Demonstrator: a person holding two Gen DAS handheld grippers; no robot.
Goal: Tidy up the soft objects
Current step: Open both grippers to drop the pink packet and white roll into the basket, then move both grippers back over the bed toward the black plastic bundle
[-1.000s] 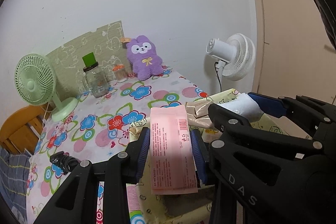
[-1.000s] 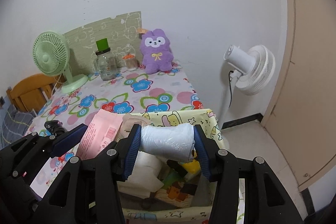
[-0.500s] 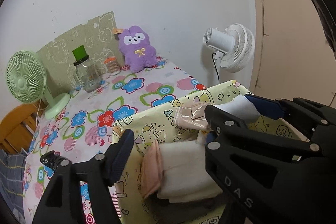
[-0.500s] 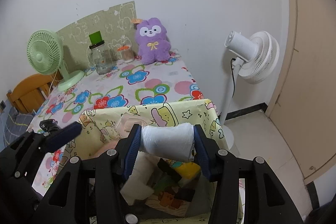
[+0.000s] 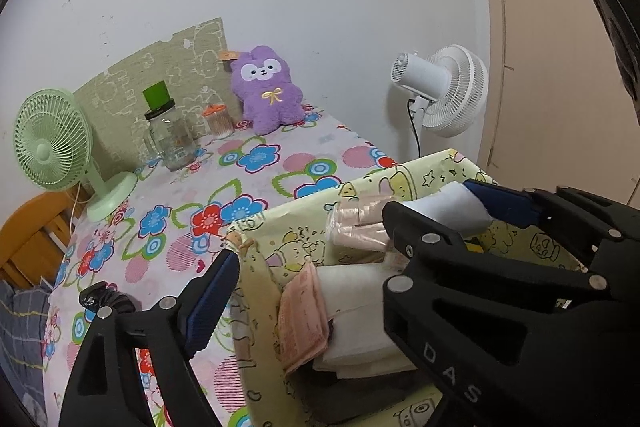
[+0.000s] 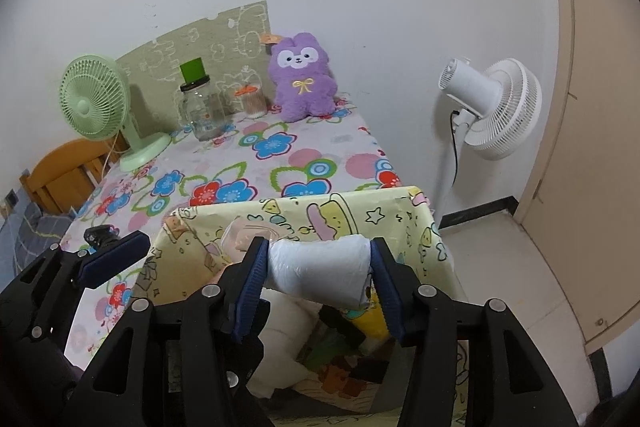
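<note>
The left tongs hang over the near left corner of a yellow cartoon-print fabric bin, their jaws spreading with nothing between them; only the left blue pad shows clearly in the left wrist view, since the right tongs cross in front of the other side. Below them a pink packet stands on edge inside the bin, against its left wall and beside a white folded pack.

The right tongs hold a white plastic-wrapped roll crosswise between their blue pads, above the open bin. Their jaws are easing apart, yet both pads touch the ends of the roll. Under it the bin holds more soft packs, white and yellow among them, and a beige wrapped bundle leans at the far wall.

The bin sits at the near right corner of the table, which wears a flower-print cloth. Along the back stand a green desk fan, a glass jar with a green cap, a small jar of cotton swabs and a purple plush toy. A white floor fan stands to the right of the table.
</note>
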